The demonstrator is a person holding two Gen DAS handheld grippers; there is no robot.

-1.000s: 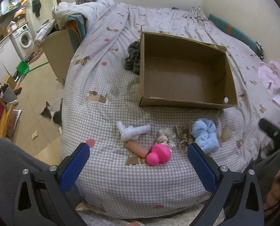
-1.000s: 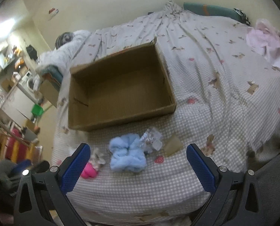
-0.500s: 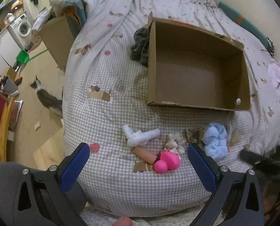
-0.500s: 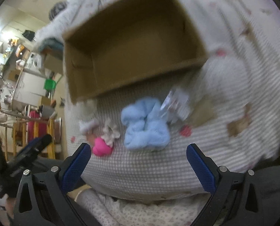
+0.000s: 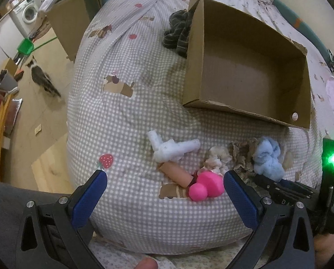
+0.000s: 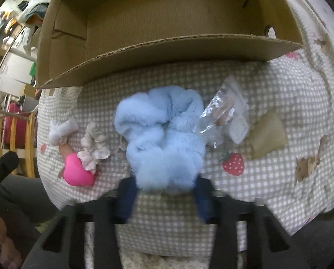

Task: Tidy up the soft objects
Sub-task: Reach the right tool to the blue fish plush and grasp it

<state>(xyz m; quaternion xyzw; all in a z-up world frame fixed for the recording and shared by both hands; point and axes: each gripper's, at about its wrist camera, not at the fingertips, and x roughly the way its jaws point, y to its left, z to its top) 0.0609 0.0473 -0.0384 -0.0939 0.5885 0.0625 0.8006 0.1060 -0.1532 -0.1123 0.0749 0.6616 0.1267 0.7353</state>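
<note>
Near the front edge of the bed (image 5: 122, 116), a row of soft things is seen. At its left end lies a white sock (image 5: 172, 148), then a tan tube (image 5: 175, 173) touching a pink toy (image 5: 206, 187), then a cream scrunchie (image 5: 216, 159). The left tongs (image 5: 162, 198) are held wide open above the front edge, with nothing between the fingers. Further right, the blue fluffy scrunchie (image 6: 162, 134) is straddled by the right tongs (image 6: 164, 198), whose blurred fingers are set at its near end, partly closed; whether it is gripped yet cannot be told. A clear packet (image 6: 225, 116) touches its right side. For a clean grasp, the plush should be pinched deep and the packet left behind. The cardboard box (image 6: 167, 51), just behind the row, is seen empty.
</note>
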